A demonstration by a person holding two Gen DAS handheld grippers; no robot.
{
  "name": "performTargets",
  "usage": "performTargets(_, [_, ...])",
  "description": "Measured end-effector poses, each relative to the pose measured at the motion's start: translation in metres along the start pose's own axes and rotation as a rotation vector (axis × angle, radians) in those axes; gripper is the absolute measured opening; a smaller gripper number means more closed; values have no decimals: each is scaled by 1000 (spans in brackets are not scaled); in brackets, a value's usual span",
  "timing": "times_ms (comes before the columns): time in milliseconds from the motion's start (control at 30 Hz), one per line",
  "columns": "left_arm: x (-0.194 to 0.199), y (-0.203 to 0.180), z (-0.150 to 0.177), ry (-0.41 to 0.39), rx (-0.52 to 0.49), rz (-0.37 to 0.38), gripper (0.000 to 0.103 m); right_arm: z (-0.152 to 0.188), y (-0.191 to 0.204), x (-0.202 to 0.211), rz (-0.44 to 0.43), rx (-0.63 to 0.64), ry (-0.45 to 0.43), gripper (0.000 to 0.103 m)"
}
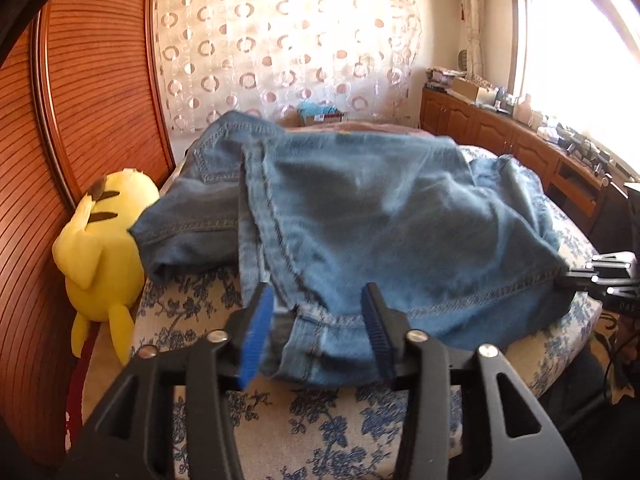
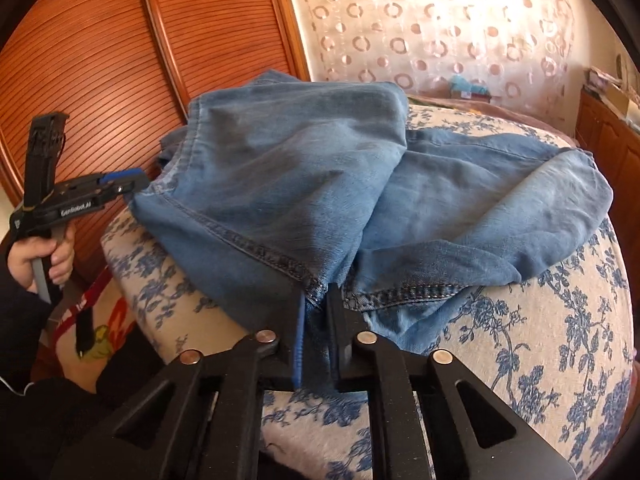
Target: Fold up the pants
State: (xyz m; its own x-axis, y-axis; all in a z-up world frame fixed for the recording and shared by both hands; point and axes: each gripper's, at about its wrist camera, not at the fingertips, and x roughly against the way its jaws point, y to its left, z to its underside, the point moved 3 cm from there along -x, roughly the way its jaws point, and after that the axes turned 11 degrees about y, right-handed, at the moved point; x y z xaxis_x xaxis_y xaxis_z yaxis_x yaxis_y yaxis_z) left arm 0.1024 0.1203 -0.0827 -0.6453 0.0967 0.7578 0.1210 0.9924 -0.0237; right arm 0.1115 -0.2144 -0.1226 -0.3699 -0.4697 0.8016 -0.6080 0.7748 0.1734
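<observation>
Pinching jeans (image 2: pixel 288 184) hem, right gripper (image 2: pixel 316 308) closed, left gripper (image 1: pixel 316 312) parted

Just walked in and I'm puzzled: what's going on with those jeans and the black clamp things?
A person is folding jeans on a flowered bed with a handheld gripper in each hand. The right gripper is pinched shut on a hem. The left gripper stands open around another hem, not pressing it.

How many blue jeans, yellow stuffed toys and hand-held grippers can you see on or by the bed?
Blue jeans: 1
Yellow stuffed toy: 1
Hand-held grippers: 2, the left hand-held gripper and the right hand-held gripper
Total: 4
</observation>
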Motion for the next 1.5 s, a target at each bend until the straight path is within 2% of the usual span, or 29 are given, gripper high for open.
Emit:
performTargets(67, [2, -6, -5, -9, -8, 6, 51, 2, 1, 1, 0, -5, 5, 5])
performTargets(167, [2, -15, -12, -31, -14, 28, 65, 6, 0, 0, -14, -17, 15, 5])
performTargets(333, [-10, -39, -29, -40, -42, 75, 65, 7, -7, 10, -6, -37, -10, 10])
performTargets(400, [-16, -49, -36, -46, -57, 83, 65, 5, -13, 18, 11, -44, -28, 18])
performTargets(567, [-29, -71, -52, -71, -83, 88, 65, 2, -37, 37, 105, -67, -66, 21])
performTargets(667, [-42, -81, -57, -80, -98, 82, 65, 1, -57, 43, 163, -100, -82, 33])
performTargets(800, [-62, -91, -58, -62, -100, 83, 65, 3, -85, 49, 227, -146, -93, 39])
performTargets(1033, [-73, -99, -51, -71, -107, 82, 65, 6, -117, 47, 287, -193, -88, 42])
performTargets(1133, [-75, -100, -48, -67, -85, 122, 65, 5, -129, 42, 305, -210, -75, 42])
performTargets(1200, [-75, -100, -46, -66, -82, 116, 65, 4, -138, 40, 318, -223, -71, 43])
performTargets(1500, [-66, -97, -44, -129, -66, 122, 65, -18, -194, 37, 356, -319, -48, 45])
